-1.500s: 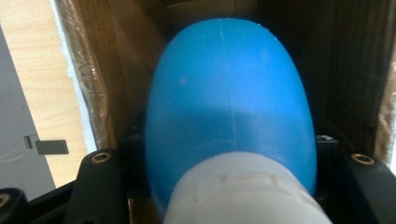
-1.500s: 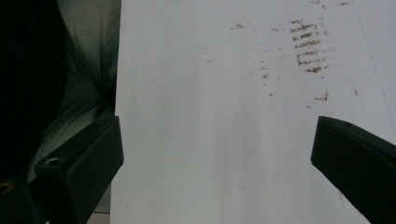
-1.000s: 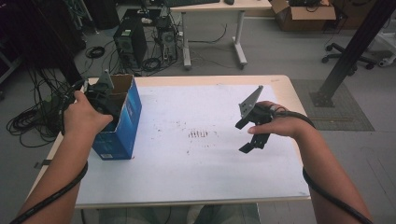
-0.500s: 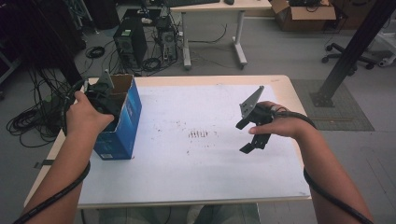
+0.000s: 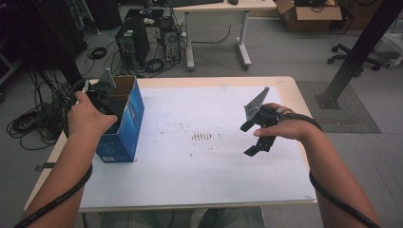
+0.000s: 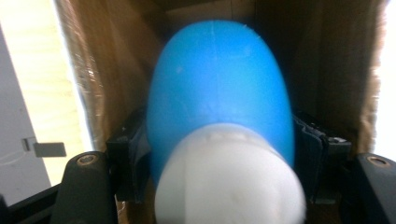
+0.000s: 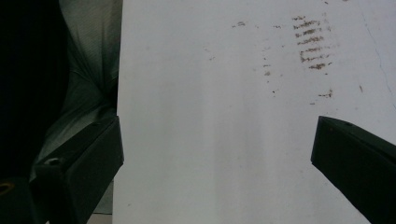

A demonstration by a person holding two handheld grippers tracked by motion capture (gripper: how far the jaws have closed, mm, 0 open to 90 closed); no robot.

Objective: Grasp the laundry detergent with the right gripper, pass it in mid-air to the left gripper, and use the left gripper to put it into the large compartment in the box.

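Note:
A tall blue carton (image 5: 124, 128) with an open brown top stands at the table's left edge. My left gripper (image 5: 102, 92) reaches down into its mouth. In the left gripper view, that gripper (image 6: 222, 151) is shut on a smooth blue rounded object with a white end (image 6: 219, 93), with cardboard walls close around it. My right gripper (image 5: 250, 139) hovers over the right half of the table, jaws wide apart and nothing between them. The right gripper view looks down on the white table sheet (image 7: 210, 93) between the open jaws of that gripper (image 7: 217, 154).
Brown scuff marks (image 5: 203, 137) lie mid-table on the white sheet (image 5: 190, 180). The same marks (image 7: 310, 44) appear in the right gripper view. Beyond the far edge stand a computer tower (image 5: 134, 45), cables (image 5: 33, 118) and a desk leg (image 5: 244, 40). A dark post (image 5: 356, 52) rises at right.

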